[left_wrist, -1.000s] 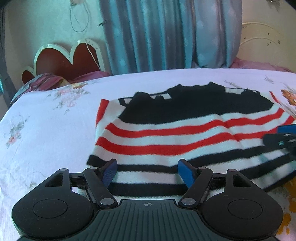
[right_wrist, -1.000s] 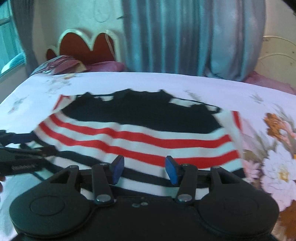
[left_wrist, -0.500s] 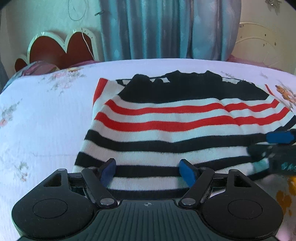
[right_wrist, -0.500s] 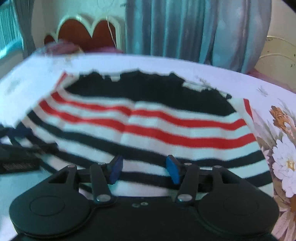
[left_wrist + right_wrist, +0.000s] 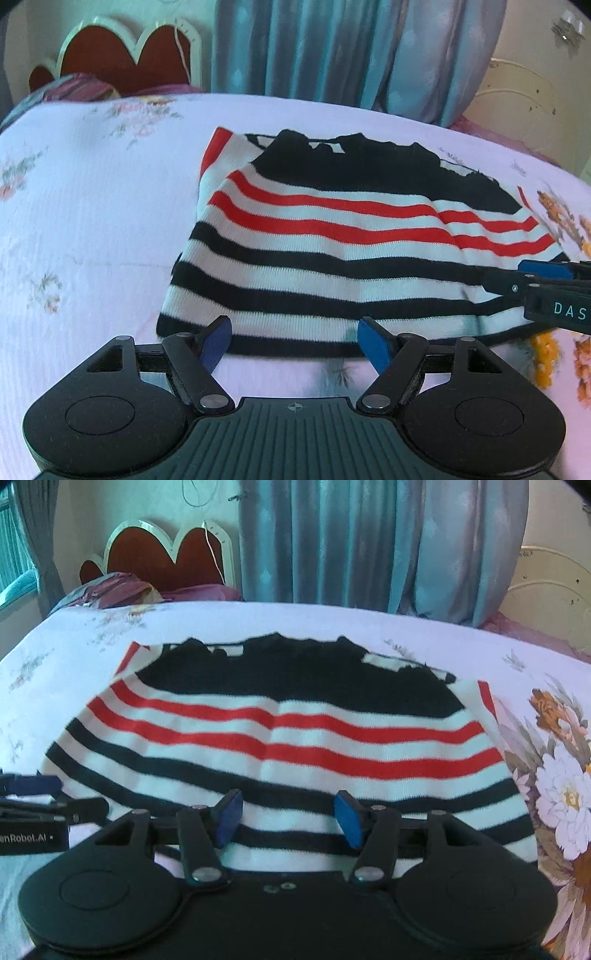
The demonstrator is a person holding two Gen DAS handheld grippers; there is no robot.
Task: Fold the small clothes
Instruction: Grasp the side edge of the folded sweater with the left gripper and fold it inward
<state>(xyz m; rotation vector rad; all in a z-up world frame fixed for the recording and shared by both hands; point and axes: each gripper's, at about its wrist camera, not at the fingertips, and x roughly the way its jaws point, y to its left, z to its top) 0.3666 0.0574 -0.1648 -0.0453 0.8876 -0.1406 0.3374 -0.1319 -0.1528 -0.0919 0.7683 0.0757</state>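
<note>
Both grippers have pulled back toward the bed's (image 5: 92, 229) near edge. Left gripper (image 5: 293, 341) gapes empty; right gripper's (image 5: 288, 821) jaws, just widening, hold nothing. Beyond them, the striped sweater (image 5: 280, 738) lies flat mid-bed, apparently released.

Sweater (image 5: 332, 236) flat on bed (image 5: 92, 221); headboard (image 5: 166, 554), curtain (image 5: 369, 542) behind; both tools at near hem.

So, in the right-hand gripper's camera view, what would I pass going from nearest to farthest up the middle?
Right gripper → striped sweater → bare floral bedsheet → blue curtains.
</note>
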